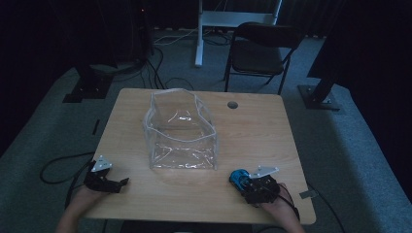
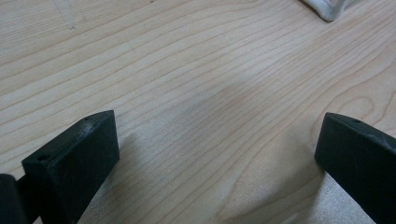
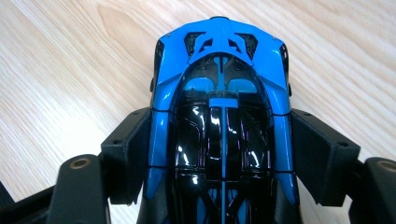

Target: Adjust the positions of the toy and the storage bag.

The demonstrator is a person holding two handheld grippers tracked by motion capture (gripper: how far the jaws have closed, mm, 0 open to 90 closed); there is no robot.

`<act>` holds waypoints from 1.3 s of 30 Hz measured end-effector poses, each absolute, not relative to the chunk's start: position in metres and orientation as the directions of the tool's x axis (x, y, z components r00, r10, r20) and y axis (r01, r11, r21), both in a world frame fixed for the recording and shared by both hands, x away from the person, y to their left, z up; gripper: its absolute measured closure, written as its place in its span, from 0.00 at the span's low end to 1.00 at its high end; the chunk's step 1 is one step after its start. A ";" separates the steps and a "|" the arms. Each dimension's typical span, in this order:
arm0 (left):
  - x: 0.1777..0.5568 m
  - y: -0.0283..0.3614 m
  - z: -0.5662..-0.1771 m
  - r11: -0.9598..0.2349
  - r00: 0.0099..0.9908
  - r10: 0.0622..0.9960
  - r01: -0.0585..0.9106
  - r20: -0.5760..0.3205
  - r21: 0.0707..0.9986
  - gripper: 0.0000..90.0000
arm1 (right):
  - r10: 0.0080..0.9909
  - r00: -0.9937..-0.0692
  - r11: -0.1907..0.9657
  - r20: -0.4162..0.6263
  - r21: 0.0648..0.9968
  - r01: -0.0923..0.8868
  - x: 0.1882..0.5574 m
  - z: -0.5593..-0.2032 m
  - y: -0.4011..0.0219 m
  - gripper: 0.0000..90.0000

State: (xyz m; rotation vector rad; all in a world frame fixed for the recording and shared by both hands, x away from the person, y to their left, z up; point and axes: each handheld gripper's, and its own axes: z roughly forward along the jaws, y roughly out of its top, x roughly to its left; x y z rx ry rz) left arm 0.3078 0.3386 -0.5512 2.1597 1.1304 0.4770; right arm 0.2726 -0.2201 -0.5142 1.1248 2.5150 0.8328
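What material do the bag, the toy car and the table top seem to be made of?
Bag: clear soft plastic, glossy; the table shows through it and its walls crease.
Toy car: hard blue and black body, glossy with sharp highlights; plastic or painted metal, cannot tell.
Table top: pale wood or wood-look laminate, matte, with grain lines.

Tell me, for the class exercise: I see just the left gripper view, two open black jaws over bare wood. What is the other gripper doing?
Observer: The right gripper is shut on a blue and black toy car, its jaws pressing the car's two sides.
Operator: What is the pale corner at my top right?
Observer: A clear plastic bag, standing open at the middle of the table.
Operator: Anything in it?
Observer: Nothing that the high view shows.
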 end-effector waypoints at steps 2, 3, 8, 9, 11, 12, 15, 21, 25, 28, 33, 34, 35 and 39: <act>0.308 0.339 -0.551 -0.420 0.562 0.827 0.592 0.021 0.688 0.00 | 0.757 -0.653 0.522 0.001 0.599 0.607 0.271 -0.515 -0.227 0.30; 0.308 0.339 -0.551 -0.420 0.562 0.827 0.592 0.021 0.688 0.00 | 0.759 -0.651 0.522 0.000 0.598 0.608 0.271 -0.516 -0.231 0.30; 0.308 0.339 -0.551 -0.420 0.562 0.827 0.592 0.021 0.688 0.00 | 0.788 -0.616 0.492 0.003 0.599 0.632 0.266 -0.518 -0.245 0.30; 0.308 0.339 -0.551 -0.420 0.562 0.827 0.592 0.022 0.688 0.00 | 0.790 -0.613 0.490 0.004 0.597 0.635 0.264 -0.519 -0.249 0.30; 0.308 0.339 -0.551 -0.420 0.562 0.827 0.592 0.022 0.688 0.00 | 0.804 -0.594 0.476 0.006 0.592 0.651 0.260 -0.521 -0.258 0.30; 0.308 0.339 -0.551 -0.420 0.562 0.827 0.592 0.021 0.688 0.00 | 0.812 -0.583 0.465 0.010 0.592 0.658 0.258 -0.521 -0.261 0.30; 0.308 0.339 -0.551 -0.420 0.562 0.827 0.592 0.021 0.688 0.00 | 0.826 -0.563 0.441 0.027 0.592 0.675 0.254 -0.523 -0.270 0.30; 0.308 0.339 -0.551 -0.420 0.562 0.827 0.591 0.021 0.689 0.00 | 0.839 -0.543 0.425 0.028 0.590 0.687 0.254 -0.528 -0.277 0.30; 0.308 0.339 -0.551 -0.420 0.562 0.827 0.592 0.021 0.688 0.00 | 0.840 -0.542 0.417 0.038 0.593 0.688 0.258 -0.529 -0.278 0.30; 0.308 0.339 -0.551 -0.420 0.562 0.827 0.592 0.022 0.688 0.00 | 0.838 -0.545 0.424 0.029 0.594 0.684 0.258 -0.530 -0.277 0.30; 0.308 0.339 -0.551 -0.421 0.563 0.826 0.592 0.021 0.688 0.00 | 0.828 -0.561 0.443 0.022 0.589 0.676 0.261 -0.532 -0.271 0.30; 0.308 0.339 -0.551 -0.421 0.563 0.826 0.592 0.021 0.688 0.00 | 0.828 -0.561 0.443 0.022 0.589 0.676 0.261 -0.532 -0.271 0.30; 0.308 0.339 -0.551 -0.421 0.563 0.826 0.592 0.021 0.688 0.00 | 0.825 -0.564 0.445 0.024 0.589 0.675 0.261 -0.532 -0.270 0.30; 0.308 0.339 -0.551 -0.421 0.563 0.826 0.592 0.021 0.688 0.00 | 0.824 -0.565 0.438 0.039 0.589 0.679 0.263 -0.533 -0.271 0.30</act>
